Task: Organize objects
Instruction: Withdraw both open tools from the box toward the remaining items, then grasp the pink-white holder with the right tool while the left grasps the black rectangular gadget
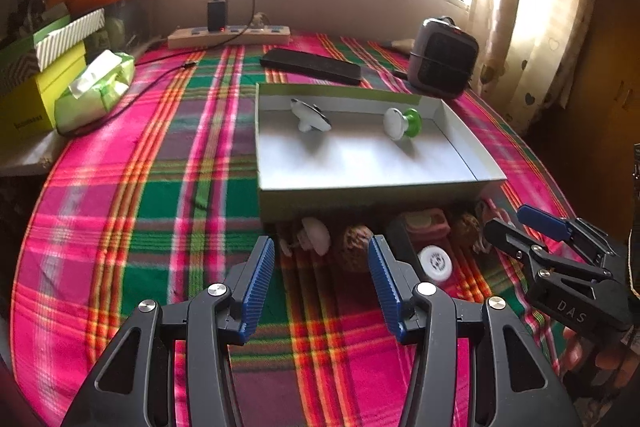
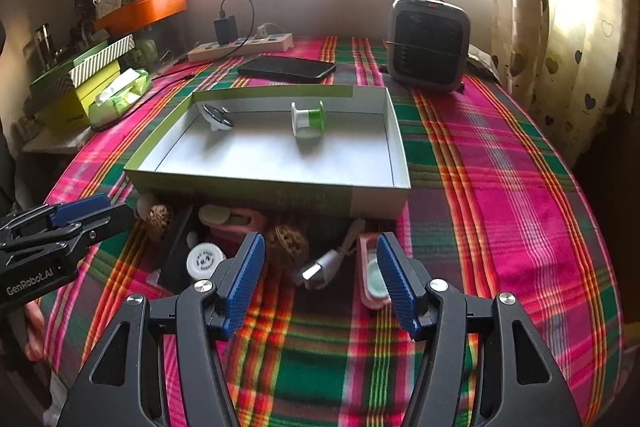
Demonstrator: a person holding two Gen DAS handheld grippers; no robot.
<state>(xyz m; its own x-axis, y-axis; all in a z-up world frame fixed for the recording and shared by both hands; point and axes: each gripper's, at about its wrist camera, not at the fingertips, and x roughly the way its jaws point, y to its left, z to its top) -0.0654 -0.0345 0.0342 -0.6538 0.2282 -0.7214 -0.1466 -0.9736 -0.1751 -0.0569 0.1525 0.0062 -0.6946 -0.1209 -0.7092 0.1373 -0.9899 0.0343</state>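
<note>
Hovering tools: left tool (image 1: 321, 255) and right tool (image 2: 320, 253), blue pads apart, nothing between them.
Shallow white cardboard box (image 2: 256, 183): on the plaid-covered tabletop (image 2: 500, 155).
Inside the box: white-and-green spool (image 2: 306, 119), white-and-black spinning top (image 2: 217, 117).
Loose clutter: white round lidded jar (image 2: 205, 261), brown textured ball (image 2: 286, 247), just beside the box's near wall.

Table covered by a pink, green and orange plaid cloth (image 2: 500, 163). Lying on it: a shallow open white cardboard box (image 2: 260, 183), a black smartphone (image 2: 286, 69), a beige power strip (image 2: 240, 47), a grey cube-shaped fan (image 2: 428, 43), and small clutter just before the box, including a white round cap (image 2: 206, 261).
</note>
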